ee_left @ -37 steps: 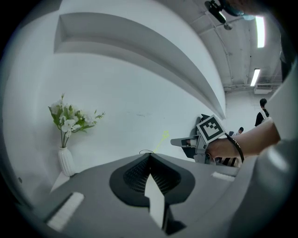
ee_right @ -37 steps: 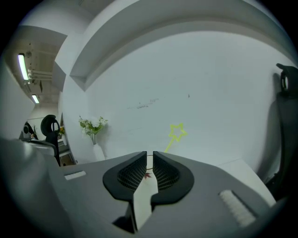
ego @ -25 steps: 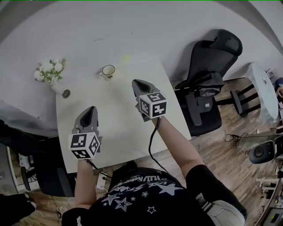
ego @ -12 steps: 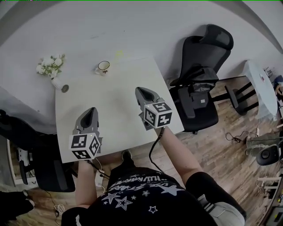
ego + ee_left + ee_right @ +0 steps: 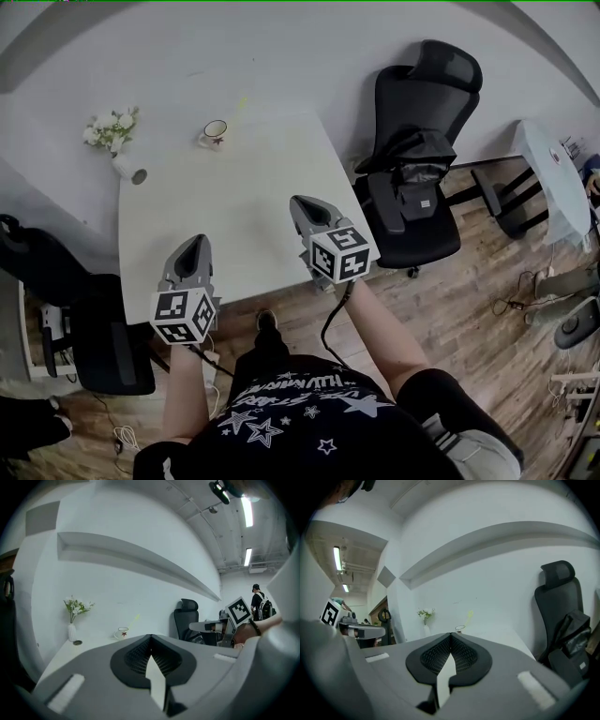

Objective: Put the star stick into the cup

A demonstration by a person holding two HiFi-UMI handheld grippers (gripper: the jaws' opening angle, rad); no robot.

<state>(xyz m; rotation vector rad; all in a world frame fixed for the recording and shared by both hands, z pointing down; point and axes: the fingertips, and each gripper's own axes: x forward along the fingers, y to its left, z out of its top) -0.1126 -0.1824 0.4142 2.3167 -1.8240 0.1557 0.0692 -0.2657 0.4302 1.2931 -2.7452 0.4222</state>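
Observation:
A white cup (image 5: 214,131) stands near the far edge of the white table (image 5: 253,206). The pale yellow star stick (image 5: 242,103) rises out of it and leans to the right. In the left gripper view the cup (image 5: 122,632) and star stick (image 5: 135,619) are small and far off, and likewise the cup (image 5: 460,628) and star stick (image 5: 469,615) in the right gripper view. My left gripper (image 5: 196,242) hangs over the table's near edge, shut and holding nothing. My right gripper (image 5: 299,202) sits over the near right part, also shut and holding nothing. Both are well short of the cup.
A white vase of flowers (image 5: 113,136) and a small round dark object (image 5: 140,175) sit at the table's far left corner. A black office chair (image 5: 417,178) stands right of the table, another dark chair (image 5: 94,347) at the left. A person (image 5: 257,603) stands far off.
Both grippers and my viewpoint have drawn back from the cup toward the table's near edge. The cup and stick stay in place and look farther away.

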